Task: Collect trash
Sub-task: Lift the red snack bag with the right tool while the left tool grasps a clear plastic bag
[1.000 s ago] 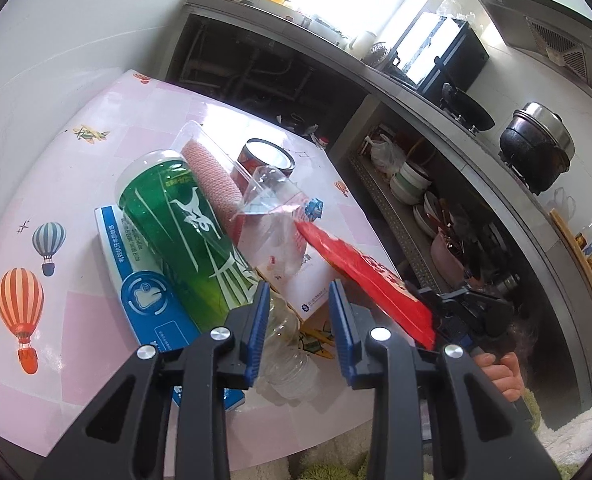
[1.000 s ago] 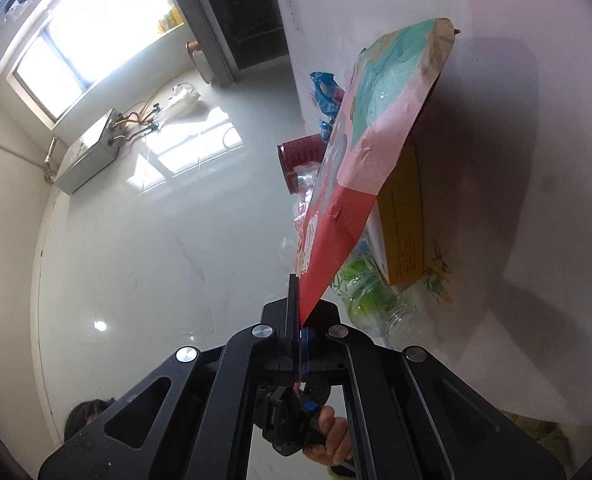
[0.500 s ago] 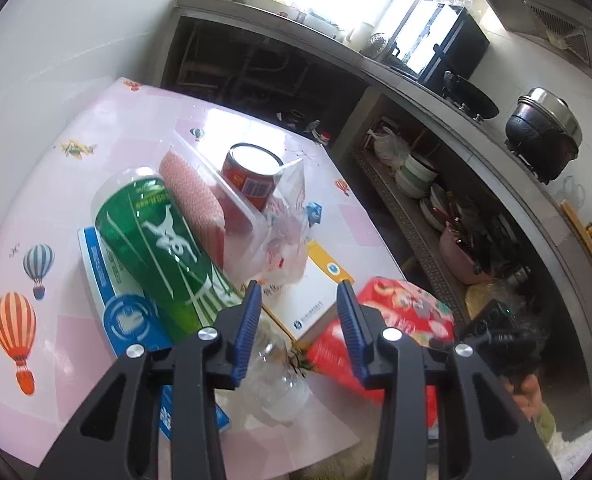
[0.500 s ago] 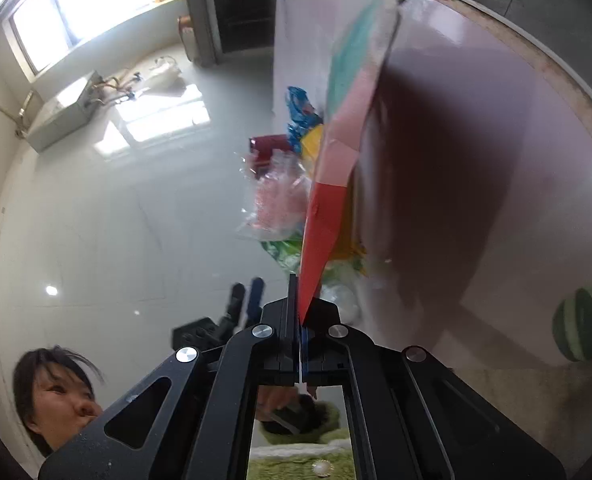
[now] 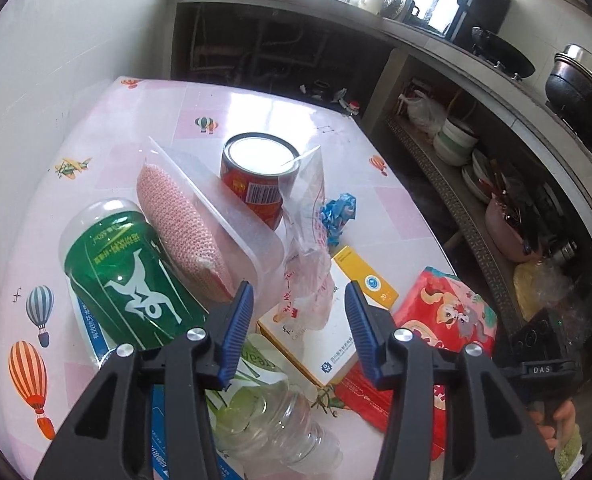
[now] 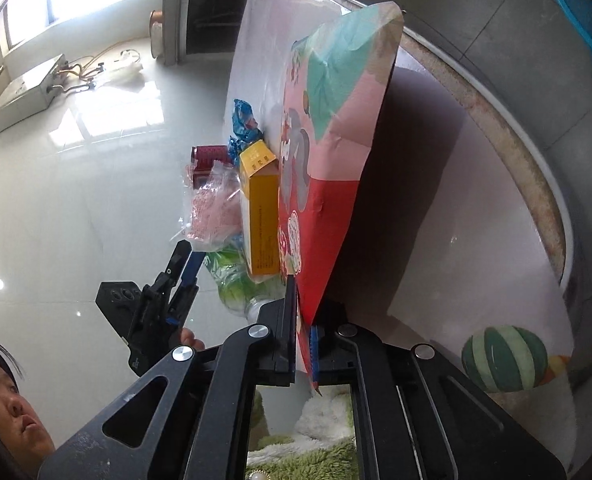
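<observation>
The left tool [image 5: 299, 320] points forward and down, its blue-padded fingers [image 5: 236, 326] spread wide apart with nothing between them; the right tool [image 6: 303, 344] is turned on its side, its fingers [image 6: 290, 320] nearly together with a narrow gap, pinching a thin edge.

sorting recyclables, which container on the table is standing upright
The red can alone stands upright, its white lid facing up; the green bottle and clear bottle lie on their sides.
</observation>
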Demonstrator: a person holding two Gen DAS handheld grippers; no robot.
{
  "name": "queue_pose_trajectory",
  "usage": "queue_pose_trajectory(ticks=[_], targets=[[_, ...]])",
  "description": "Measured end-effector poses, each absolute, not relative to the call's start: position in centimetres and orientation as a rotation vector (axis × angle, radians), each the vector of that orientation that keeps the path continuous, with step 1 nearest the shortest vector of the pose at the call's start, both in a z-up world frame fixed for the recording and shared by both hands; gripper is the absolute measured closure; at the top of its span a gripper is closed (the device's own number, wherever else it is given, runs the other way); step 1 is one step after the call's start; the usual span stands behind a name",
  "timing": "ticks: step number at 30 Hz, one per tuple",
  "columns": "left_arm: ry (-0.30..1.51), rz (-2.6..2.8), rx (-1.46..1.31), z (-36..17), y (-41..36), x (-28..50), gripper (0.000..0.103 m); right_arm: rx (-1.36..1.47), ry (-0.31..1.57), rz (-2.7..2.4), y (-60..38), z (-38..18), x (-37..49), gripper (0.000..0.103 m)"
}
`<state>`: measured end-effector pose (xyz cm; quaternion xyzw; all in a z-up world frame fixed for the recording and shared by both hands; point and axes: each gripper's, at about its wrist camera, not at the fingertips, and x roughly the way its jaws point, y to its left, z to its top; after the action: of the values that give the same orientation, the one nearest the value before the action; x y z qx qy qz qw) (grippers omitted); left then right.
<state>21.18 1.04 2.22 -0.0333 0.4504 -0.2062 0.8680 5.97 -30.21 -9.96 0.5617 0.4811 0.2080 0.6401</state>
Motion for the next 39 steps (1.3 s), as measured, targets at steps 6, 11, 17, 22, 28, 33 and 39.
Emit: queue_pose_trajectory(ticks=[6,11,17,22,28,33,39], targets=[[0.944,-0.431,-0.065,1.9,0.5,21.0,0.058,1.275,1.090,0.471,-30.4,-10.2,5.7,0.092],[0.909,-0.403,-0.036,2.8,0.2,20.1,0.058,1.275,1.090,0.476,-31.0,-10.5,5.1,0.092],[0.778,-0.414,0.004,4.4,0.0,18.3,0.058,1.284,1.090,0.483,-31.5,-10.8,4.9,0.094],[0.773,-0.428,0.051,4.5,-1.1,19.4,0.058,1.284,1.090,0.483,-31.6,-10.8,4.9,0.094],[0.829,-0.431,0.047,3.5,-1.5,20.7,0.058,1.284,1.085,0.480,-31.7,-10.7,5.0,0.094],[0.855,-0.427,0.073,2.8,-2.0,20.7,0.064,1.276,1.086,0.478,-31.9,-10.5,5.1,0.094],[0.875,-0.420,0.067,2.5,-1.7,20.5,0.092,1.285,1.077,0.473,-32.1,-10.5,4.9,0.097]])
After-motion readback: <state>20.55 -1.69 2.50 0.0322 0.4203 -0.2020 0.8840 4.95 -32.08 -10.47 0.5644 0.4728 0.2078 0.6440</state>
